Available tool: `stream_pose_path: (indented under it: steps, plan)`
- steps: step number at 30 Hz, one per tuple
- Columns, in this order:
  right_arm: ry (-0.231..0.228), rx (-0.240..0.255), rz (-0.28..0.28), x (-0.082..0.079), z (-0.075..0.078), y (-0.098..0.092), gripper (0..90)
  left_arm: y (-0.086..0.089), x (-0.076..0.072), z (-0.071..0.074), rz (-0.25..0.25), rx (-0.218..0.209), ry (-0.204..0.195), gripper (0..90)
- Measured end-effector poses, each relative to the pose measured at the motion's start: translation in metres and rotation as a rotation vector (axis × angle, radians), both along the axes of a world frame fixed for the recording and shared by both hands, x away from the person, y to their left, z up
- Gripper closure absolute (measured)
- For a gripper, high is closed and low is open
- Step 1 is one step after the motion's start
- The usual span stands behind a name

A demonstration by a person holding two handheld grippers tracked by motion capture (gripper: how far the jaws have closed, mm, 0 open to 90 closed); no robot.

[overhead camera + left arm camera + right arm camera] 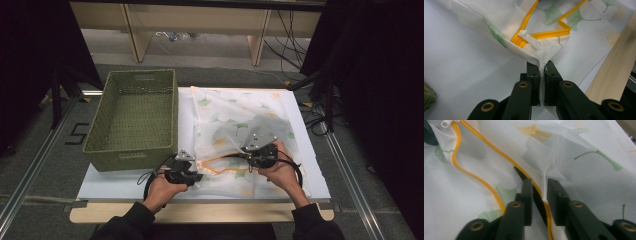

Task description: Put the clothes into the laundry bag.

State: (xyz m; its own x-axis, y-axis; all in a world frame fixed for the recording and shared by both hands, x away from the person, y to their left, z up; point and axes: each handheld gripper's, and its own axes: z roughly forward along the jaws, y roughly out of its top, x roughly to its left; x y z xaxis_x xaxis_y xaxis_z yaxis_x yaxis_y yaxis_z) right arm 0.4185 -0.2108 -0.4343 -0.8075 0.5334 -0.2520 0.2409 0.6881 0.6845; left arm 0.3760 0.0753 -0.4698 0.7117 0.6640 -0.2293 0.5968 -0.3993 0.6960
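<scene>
A green basket (132,120) sits at the table's left. Just right of it, the left gripper (539,66) has its jaws clamped on the corner of the mesh laundry bag (245,135), beside the white zipper pull (530,40). The right gripper (539,187) stands with jaws slightly parted astride the bag's orange zipper (499,200). Both hands (162,189) lie low near the table's front edge.

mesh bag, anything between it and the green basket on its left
Nothing visible does: only bare white board lies between the mesh bag and the green basket. The left gripper pinches the bag's corner.
</scene>
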Motion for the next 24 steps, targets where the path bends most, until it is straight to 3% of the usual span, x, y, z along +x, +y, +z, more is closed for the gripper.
stream_pose_path:
  steps: [3,6,10,14,24]
  plan:
    - [-0.008,0.05,-0.037,0.0,0.004,0.0,55.6,0.001,-0.002,0.003,-0.004,0.007,-0.018,85.1]
    - [0.003,0.122,-0.027,-0.004,0.011,0.001,50.9,0.0,-0.005,0.006,-0.007,0.012,-0.037,85.5]
    - [0.011,0.125,-0.02,-0.01,0.014,0.006,45.4,-0.002,-0.008,0.008,-0.017,0.028,-0.059,85.7]
    - [0.012,0.112,-0.016,-0.01,0.006,0.011,42.8,-0.005,-0.01,0.008,-0.024,0.042,-0.071,85.5]
    - [0.029,0.147,0.011,-0.013,0.001,0.018,41.3,-0.008,-0.011,0.004,-0.066,0.085,-0.089,84.8]
